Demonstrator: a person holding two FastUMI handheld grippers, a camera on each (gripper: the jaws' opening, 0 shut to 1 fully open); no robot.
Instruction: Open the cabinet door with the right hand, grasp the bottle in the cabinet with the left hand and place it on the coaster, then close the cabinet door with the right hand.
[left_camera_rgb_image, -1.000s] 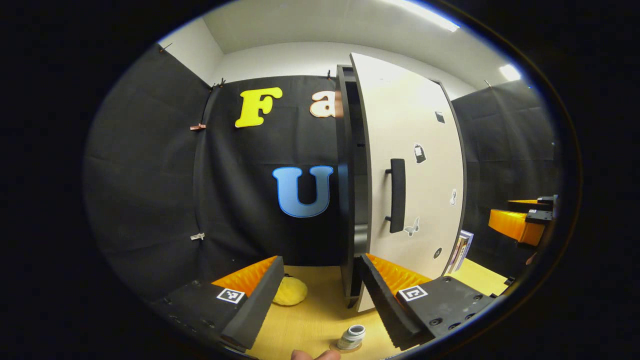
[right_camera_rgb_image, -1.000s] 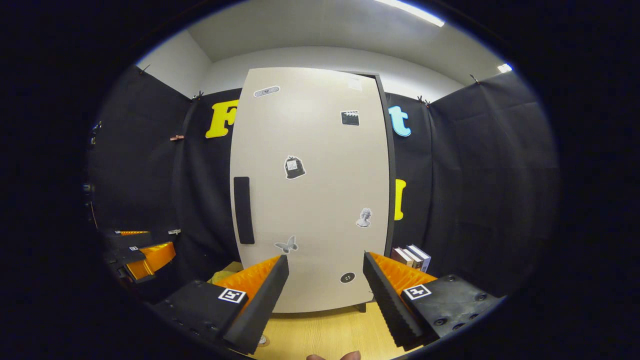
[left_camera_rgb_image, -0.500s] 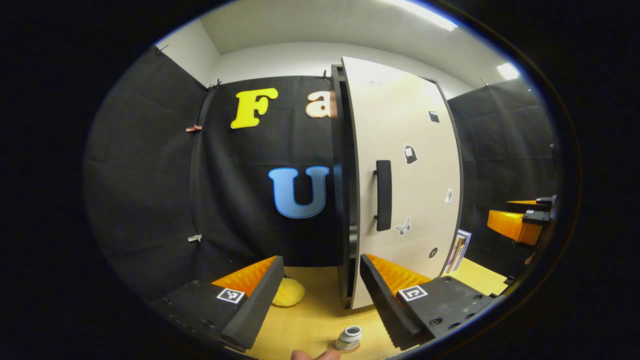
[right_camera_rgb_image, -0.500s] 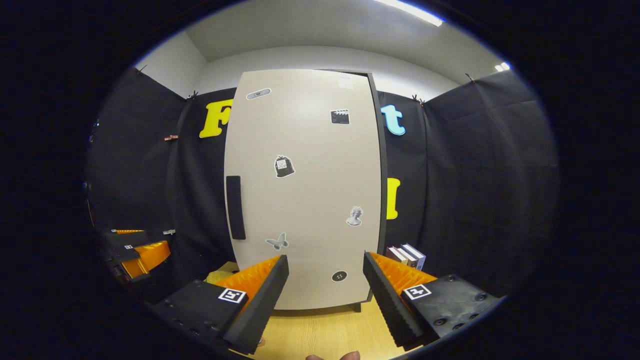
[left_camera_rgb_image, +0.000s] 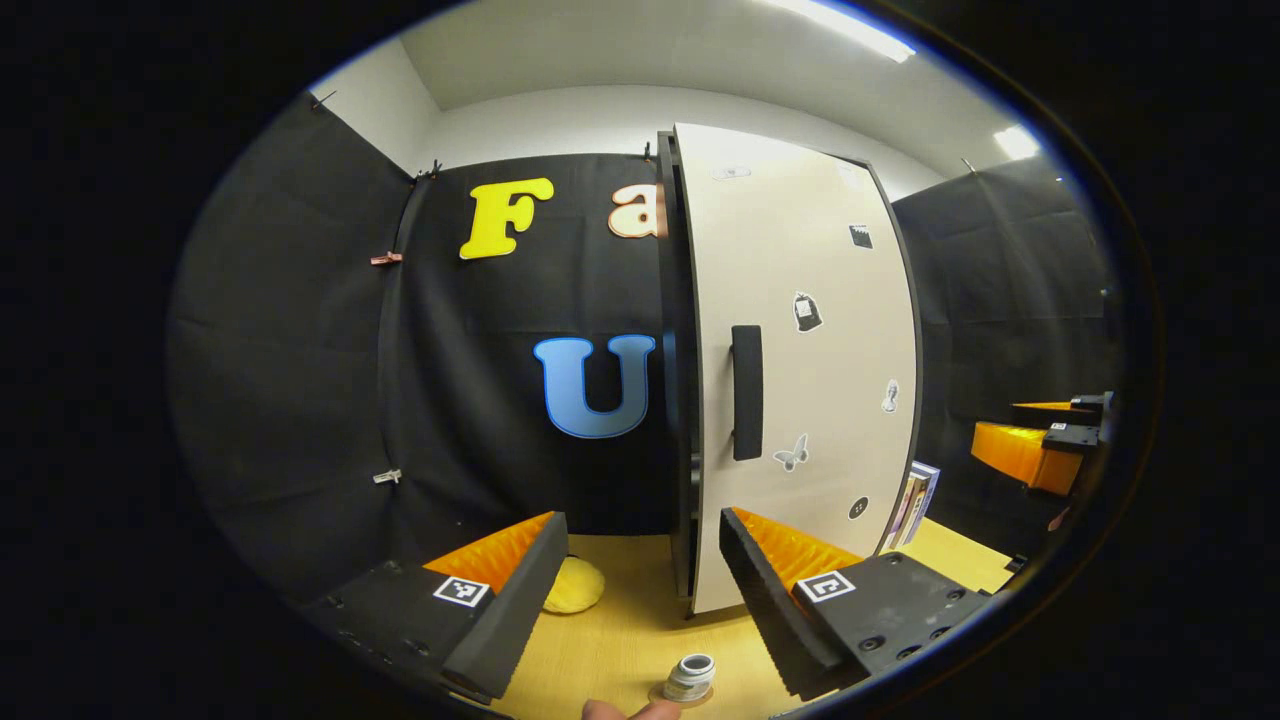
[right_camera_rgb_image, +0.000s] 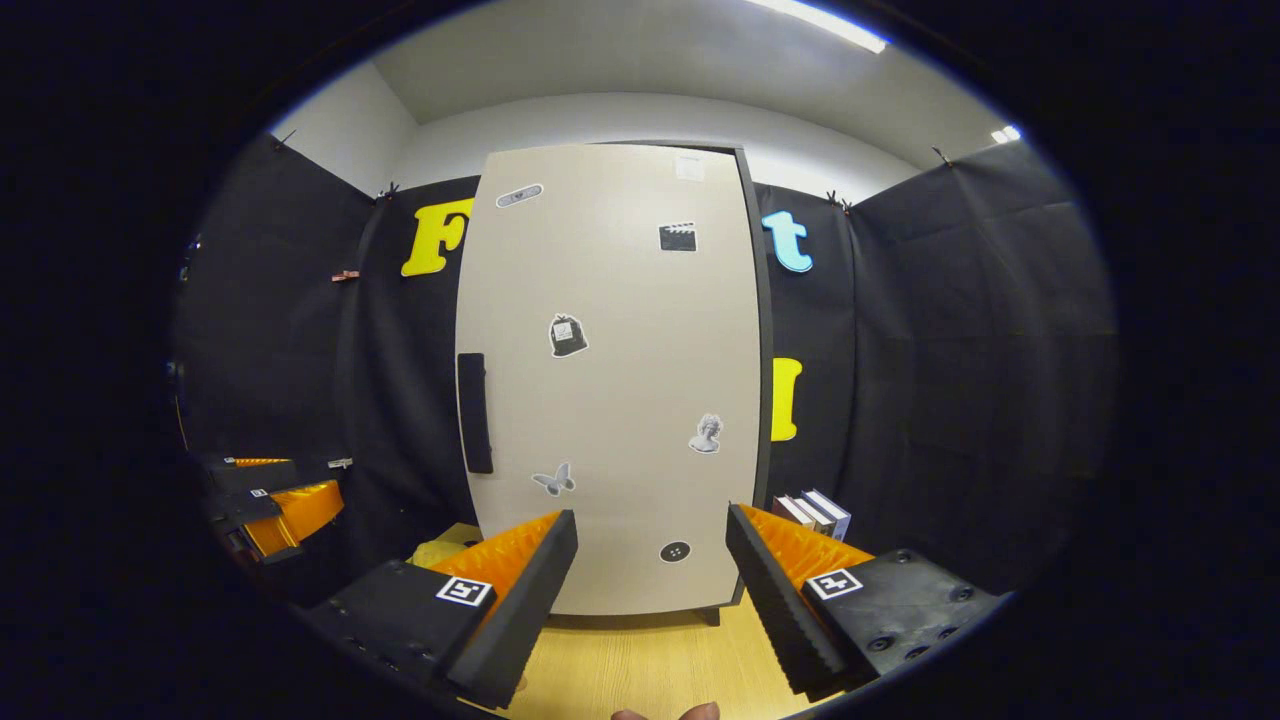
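The cabinet's beige door (left_camera_rgb_image: 810, 380) with its black handle (left_camera_rgb_image: 746, 392) lies flat, or nearly flat, against the dark cabinet body (left_camera_rgb_image: 678, 400). A small white bottle (left_camera_rgb_image: 690, 678) stands upright on a round coaster (left_camera_rgb_image: 668, 697) on the wooden table, just below and between the fingers of my left gripper (left_camera_rgb_image: 640, 600), which is open and empty. In the right gripper view the door (right_camera_rgb_image: 610, 380) faces me squarely, handle (right_camera_rgb_image: 475, 412) at its left edge. My right gripper (right_camera_rgb_image: 650, 590) is open, empty and short of the door. The cabinet's inside is hidden.
A yellow soft lump (left_camera_rgb_image: 572, 585) lies on the table (left_camera_rgb_image: 620, 640) left of the cabinet. Several books (right_camera_rgb_image: 815, 510) stand at the cabinet's right side. The other gripper shows at the far right (left_camera_rgb_image: 1040, 445) in the left gripper view and at the far left (right_camera_rgb_image: 280, 505) in the right one.
The door has swung from ajar to flat against the cabinet. Both grippers stayed open and have barely shifted; the bottle still stands on the coaster.
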